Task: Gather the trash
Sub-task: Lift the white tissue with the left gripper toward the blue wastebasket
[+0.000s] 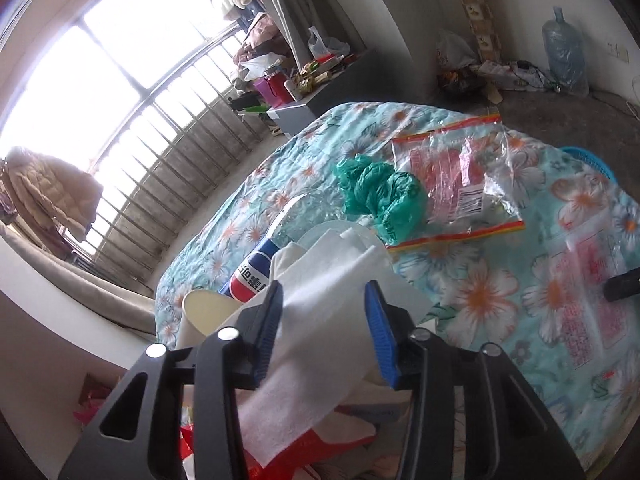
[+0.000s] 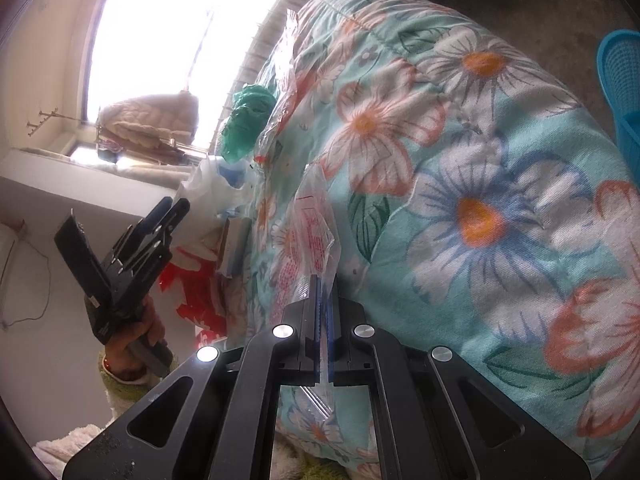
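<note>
Two hand-held grippers work over a floral bed quilt (image 2: pixel 460 128). At lower centre, the right hand-held gripper (image 2: pixel 323 312) is clenched on a clear printed plastic bag (image 2: pixel 308 236); the left hand-held gripper (image 1: pixel 324 320) is spread around a white tissue (image 1: pixel 316 320), with a green bag (image 1: pixel 376 192) beyond.

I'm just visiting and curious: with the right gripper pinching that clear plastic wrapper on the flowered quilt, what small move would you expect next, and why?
Probably a short lift. The right gripper looks shut on the clear plastic wrapper with red print, which still lies on the floral quilt. Raising it would free it for carrying, perhaps toward the blue mesh basket at the quilt's edge.
</note>
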`<state>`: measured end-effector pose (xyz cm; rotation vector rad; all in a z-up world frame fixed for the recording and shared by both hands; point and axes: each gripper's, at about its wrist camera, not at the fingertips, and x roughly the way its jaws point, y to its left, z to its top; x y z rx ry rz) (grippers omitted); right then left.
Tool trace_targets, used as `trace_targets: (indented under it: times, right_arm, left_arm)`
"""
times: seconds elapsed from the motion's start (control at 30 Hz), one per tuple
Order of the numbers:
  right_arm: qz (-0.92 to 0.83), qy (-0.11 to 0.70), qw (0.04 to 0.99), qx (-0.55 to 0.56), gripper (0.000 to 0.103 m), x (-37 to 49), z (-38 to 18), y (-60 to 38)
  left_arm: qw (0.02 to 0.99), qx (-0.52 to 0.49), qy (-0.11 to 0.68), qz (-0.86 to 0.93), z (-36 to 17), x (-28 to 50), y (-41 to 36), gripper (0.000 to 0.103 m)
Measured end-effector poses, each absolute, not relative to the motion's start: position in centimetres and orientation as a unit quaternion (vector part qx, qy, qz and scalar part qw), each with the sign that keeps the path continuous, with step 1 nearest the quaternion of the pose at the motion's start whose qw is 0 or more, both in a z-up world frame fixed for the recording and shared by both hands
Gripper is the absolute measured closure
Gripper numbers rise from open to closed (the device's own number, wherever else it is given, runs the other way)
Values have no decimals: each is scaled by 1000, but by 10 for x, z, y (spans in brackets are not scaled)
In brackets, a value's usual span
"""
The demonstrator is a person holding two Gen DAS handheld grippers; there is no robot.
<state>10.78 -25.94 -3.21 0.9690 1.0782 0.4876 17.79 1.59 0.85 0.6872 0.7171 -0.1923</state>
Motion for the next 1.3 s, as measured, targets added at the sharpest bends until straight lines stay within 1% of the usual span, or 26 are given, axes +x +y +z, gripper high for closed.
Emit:
trace_targets:
  times: [0.03,0.1,0.13,0.2,0.27,0.4,0.53,0.7,0.9,1.0,1.13,1.3]
  right_arm:
    - [220,488,722,438,102,107,-32,-259]
    - [220,488,723,438,102,107,-32,-261]
    - [220,488,723,437,102,107,-32,-261]
    - [219,488,725,435,102,106,-31,-262]
    - [218,488,725,434,102,106,-30,-261]
    - [216,488,727,432,102,105,-26,-251]
    - [219,483,732,427,102,105,-19,-248]
    - [227,464,749,416,102,105,1,-243]
    - [241,433,772,397,103,103,30,-241]
    - [240,415,786,390,103,99,45,-244]
    - [213,384,811,387,103,93,65,-263]
    - [135,346,842,390,103,78,82,-313]
  left_arm:
    - [874,326,348,-96,9,180,16,72]
    - [874,317,353,-104,11,182,18,82]
    - [874,315,354,-105,13,183,18,86]
    - [877,304,354,-111,17,185,21,97]
    - [883,293,350,-113,22,185,24,102]
    - [897,260,337,-117,42,180,36,102]
    - [919,214,312,-112,72,172,53,102]
    - [944,163,268,-106,117,154,72,102]
    - [955,106,236,-147,158,130,74,102]
    - [950,62,235,-194,172,124,65,102]
    - [931,12,248,-266,176,122,33,102]
    - [898,-6,273,-345,167,129,-41,102]
